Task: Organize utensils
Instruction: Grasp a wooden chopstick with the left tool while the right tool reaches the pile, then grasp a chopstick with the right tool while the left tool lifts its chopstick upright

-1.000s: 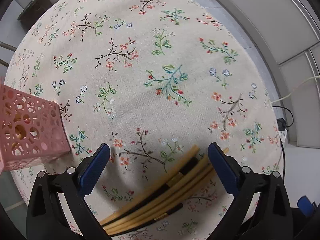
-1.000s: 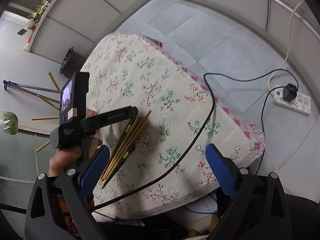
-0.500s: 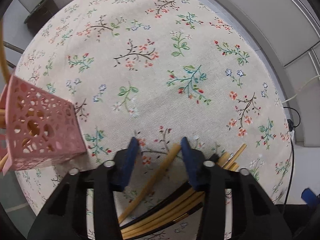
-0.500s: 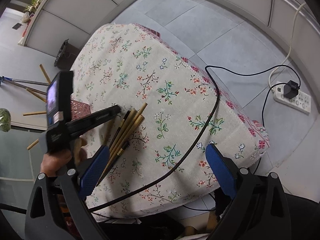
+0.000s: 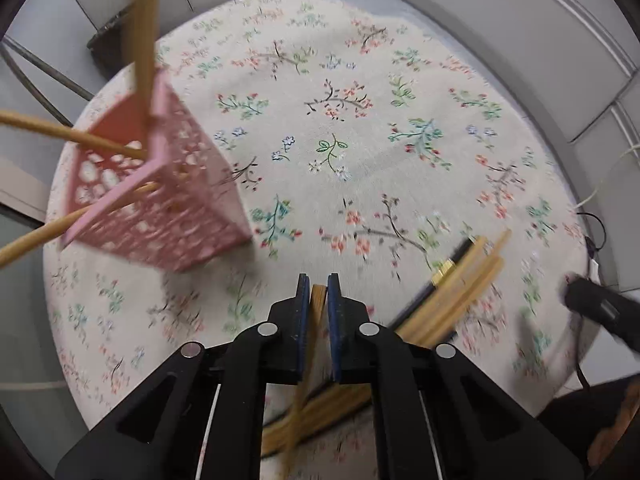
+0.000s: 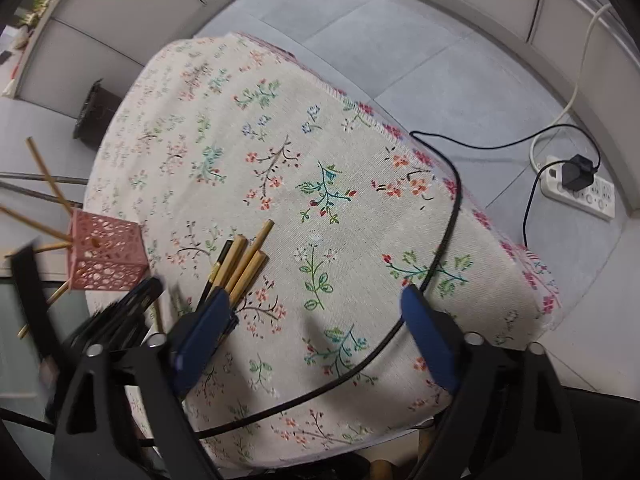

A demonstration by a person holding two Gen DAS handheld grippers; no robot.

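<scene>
Left wrist view: left gripper [image 5: 319, 292], open wide over the pile a second ago, is now clamping one chopstick [image 5: 317, 300] between nearly closed jaws. The stick is running back under the gripper body, blurred, lifted off the cloth at the near edge.

Pile [image 5: 460, 288]: remaining chopsticks, several bamboo and at least one black with a gold band, are lying bunched near the cloth's right near edge, just beside the gripper. In the right wrist view the pile [image 6: 240, 264] is sitting close to the left near edge.

Holder [image 5: 160, 196]: pink perforated box, near the left edge, is already carrying several bamboo sticks that are leaning out of its top. It is now looming much larger in the left wrist view than half a second ago, so the gripper is travelling toward it.

Judgement: one stick is picked; insertion into the holder is likely coming next; the pile is still waiting.

Pose: left gripper is pointing across the cloth [image 5: 360, 140], tilted toward the holder. Right gripper [image 6: 316, 332] is hanging idle above the near edge, jaws spread wide, gripping nothing, a black cable [image 6: 436, 256] crossing between them.
</scene>
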